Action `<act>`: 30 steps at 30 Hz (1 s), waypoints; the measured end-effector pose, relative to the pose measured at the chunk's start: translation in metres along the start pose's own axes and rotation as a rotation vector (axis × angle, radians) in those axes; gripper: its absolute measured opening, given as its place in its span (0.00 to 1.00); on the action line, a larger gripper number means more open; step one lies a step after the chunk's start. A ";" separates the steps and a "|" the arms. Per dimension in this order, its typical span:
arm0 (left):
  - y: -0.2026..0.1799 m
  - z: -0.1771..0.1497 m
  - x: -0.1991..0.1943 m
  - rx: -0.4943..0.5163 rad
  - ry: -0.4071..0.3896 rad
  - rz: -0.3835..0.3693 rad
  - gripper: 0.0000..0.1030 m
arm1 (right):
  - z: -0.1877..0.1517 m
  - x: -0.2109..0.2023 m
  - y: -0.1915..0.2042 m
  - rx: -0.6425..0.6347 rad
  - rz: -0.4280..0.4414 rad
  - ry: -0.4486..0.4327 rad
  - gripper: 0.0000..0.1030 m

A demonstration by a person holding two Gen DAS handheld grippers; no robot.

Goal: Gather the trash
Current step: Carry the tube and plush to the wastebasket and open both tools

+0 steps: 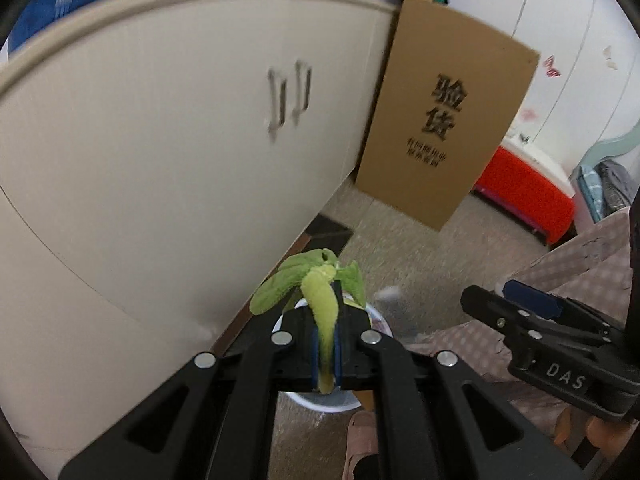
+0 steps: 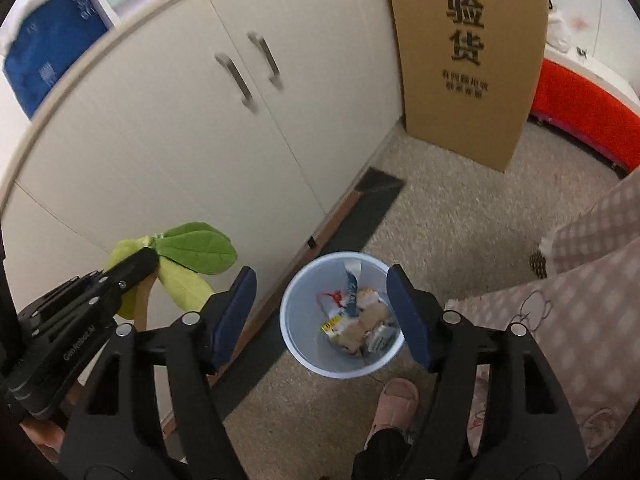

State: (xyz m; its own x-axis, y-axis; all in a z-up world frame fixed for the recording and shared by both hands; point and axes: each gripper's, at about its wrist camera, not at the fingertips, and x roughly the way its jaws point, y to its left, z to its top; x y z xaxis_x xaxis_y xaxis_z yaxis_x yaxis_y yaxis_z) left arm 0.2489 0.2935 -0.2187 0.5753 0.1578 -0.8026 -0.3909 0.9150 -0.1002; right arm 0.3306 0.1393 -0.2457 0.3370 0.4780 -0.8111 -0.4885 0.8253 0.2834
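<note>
Pinched tight in the left tool (image 1: pixel 326 354), the green leafy scrap (image 1: pixel 320 292) should hang right over the white bin (image 2: pixel 340 316) before letting go; right tool (image 2: pixel 322 316) gapes wide, empty.

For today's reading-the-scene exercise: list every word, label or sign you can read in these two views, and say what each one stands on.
"验货": large black characters on the cardboard box.
Two smaller lines beneath them on the box: too blurred to read.
"DAS": on the body of the right gripper, seen from the left wrist view.
"GenRobot.AI": on the body of the left gripper; small, read with some doubt.
White print on the blue bag: blurred.
Wrappers in the trash bin: unreadable.
</note>
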 end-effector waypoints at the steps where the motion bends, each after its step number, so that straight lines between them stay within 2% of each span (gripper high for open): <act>1: 0.002 -0.001 0.005 -0.003 0.011 0.003 0.05 | -0.003 0.002 -0.003 0.001 -0.009 0.005 0.65; 6: 0.002 -0.009 0.025 -0.004 0.048 -0.004 0.05 | -0.016 -0.001 -0.012 -0.016 -0.076 0.004 0.66; 10: -0.003 -0.010 0.029 0.003 0.054 -0.016 0.05 | -0.018 -0.009 -0.012 -0.025 -0.094 -0.016 0.68; 20: -0.017 0.000 0.028 0.013 0.044 -0.020 0.05 | -0.010 -0.037 -0.012 0.009 -0.090 -0.113 0.70; 23: -0.019 0.005 0.027 0.004 0.036 -0.021 0.08 | -0.010 -0.046 -0.012 0.014 -0.091 -0.143 0.70; 24: -0.020 0.008 0.028 -0.002 0.027 -0.023 0.11 | -0.010 -0.049 -0.013 0.019 -0.091 -0.156 0.70; 25: -0.020 0.010 0.030 -0.011 0.024 -0.022 0.17 | -0.010 -0.052 -0.014 0.023 -0.093 -0.161 0.71; 27: -0.018 0.012 0.032 -0.033 0.025 -0.010 0.74 | -0.011 -0.056 -0.017 0.037 -0.084 -0.162 0.71; 28: -0.016 0.011 0.031 -0.050 0.017 0.001 0.78 | -0.011 -0.058 -0.018 0.042 -0.081 -0.164 0.71; 30: -0.014 0.008 0.029 -0.062 0.018 0.003 0.78 | -0.013 -0.064 -0.018 0.043 -0.081 -0.170 0.71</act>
State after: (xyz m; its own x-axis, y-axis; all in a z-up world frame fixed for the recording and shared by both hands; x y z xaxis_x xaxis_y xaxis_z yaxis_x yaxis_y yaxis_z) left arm 0.2766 0.2887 -0.2355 0.5614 0.1533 -0.8132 -0.4366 0.8897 -0.1337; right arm 0.3076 0.0898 -0.2053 0.5068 0.4503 -0.7351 -0.4206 0.8735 0.2451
